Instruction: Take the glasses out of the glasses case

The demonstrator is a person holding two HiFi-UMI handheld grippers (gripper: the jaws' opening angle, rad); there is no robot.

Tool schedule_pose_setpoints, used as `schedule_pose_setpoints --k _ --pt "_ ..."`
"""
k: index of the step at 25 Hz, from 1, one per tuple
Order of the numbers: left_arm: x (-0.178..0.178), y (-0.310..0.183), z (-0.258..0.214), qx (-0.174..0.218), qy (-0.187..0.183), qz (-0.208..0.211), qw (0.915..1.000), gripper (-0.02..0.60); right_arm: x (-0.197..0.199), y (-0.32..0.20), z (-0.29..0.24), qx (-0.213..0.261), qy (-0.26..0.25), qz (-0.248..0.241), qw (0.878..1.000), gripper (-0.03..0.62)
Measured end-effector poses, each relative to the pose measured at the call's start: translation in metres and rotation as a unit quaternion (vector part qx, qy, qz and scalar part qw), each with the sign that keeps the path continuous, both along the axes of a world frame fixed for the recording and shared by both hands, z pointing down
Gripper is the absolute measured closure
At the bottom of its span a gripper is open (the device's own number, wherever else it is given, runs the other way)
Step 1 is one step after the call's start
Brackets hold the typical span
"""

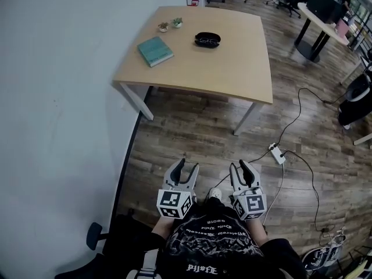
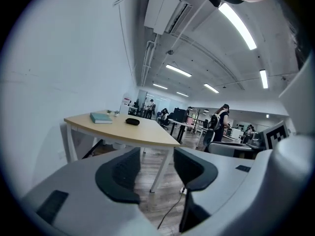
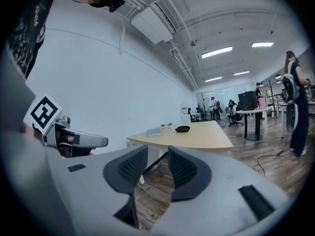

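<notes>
Both tools sit close to the person's body at the near edge of the head view, side by side and apart from each other, over the wooden floor (image 1: 197, 127). On the left tool (image 1: 188, 164) the jaws stand partly apart with nothing between them; its own view shows only floor and a bench leg in the gap (image 2: 157, 156). The right tool (image 1: 239, 164) is likewise partly open and empty (image 3: 157, 154).

Well away from both, at the far side of the scene, stands the light wooden bench (image 1: 232, 63) against the white wall (image 1: 58, 97) on the left. The black oval glasses case (image 1: 207, 39) lies on its far half, roughly mid-width, and it shows small beyond the jaws in both tool views (image 2: 132, 121) (image 3: 182, 129). Whether its lid is up cannot be made out. Left of the case lies a teal book (image 1: 155, 51), and 2 small potted plants (image 1: 170, 24) stand at the far-left part of the top.
</notes>
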State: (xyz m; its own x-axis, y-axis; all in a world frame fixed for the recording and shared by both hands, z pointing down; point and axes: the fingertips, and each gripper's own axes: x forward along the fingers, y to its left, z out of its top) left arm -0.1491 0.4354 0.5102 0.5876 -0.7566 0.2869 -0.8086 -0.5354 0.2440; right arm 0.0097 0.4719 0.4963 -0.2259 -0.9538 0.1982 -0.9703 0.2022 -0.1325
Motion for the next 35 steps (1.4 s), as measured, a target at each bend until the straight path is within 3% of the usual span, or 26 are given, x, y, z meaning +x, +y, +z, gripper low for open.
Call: schedule_pose_setpoints --k 1,2,5,12,20,28,32,35 --pt "0.0 -0.001 0.002 -0.003 0.0 0.0 1.0 0.338 0.0 0.0 0.001 0.0 0.0 -0.001 1.0 0.423" --pt "0.0 -0.003 0.002 -0.004 0.0 -0.003 1.0 0.321 0.0 0.0 0.002 -0.002 0.003 -0.003 1.0 0.367" --pt "0.002 -0.006 0.006 -0.01 -0.002 -0.008 0.9999 0.272 0.002 -0.003 0.006 -0.006 0.017 -0.006 1.0 0.342" --pt "0.039 -0.008 0.01 -0.026 -0.003 0.027 0.9993 0.272 0.027 -0.016 0.009 -0.012 0.033 -0.008 0.999 0.342" --pt "0.066 -0.023 0.009 -0.014 -0.004 -0.002 0.9999 0.272 0.056 -0.035 0.011 -0.008 0.033 -0.027 0.999 0.342" --pt "0.082 -0.055 0.019 -0.057 0.045 0.019 0.9972 0.272 0.055 -0.062 0.032 -0.033 0.006 -0.049 0.998 0.342" --pt "0.097 -0.087 0.014 -0.063 0.114 0.052 0.9901 0.272 0.058 -0.093 0.039 -0.042 0.01 -0.052 0.998 0.342" --pt "0.104 -0.115 0.013 -0.054 0.109 0.066 0.9903 0.272 0.062 -0.121 0.038 -0.046 0.003 -0.042 0.998 0.342"
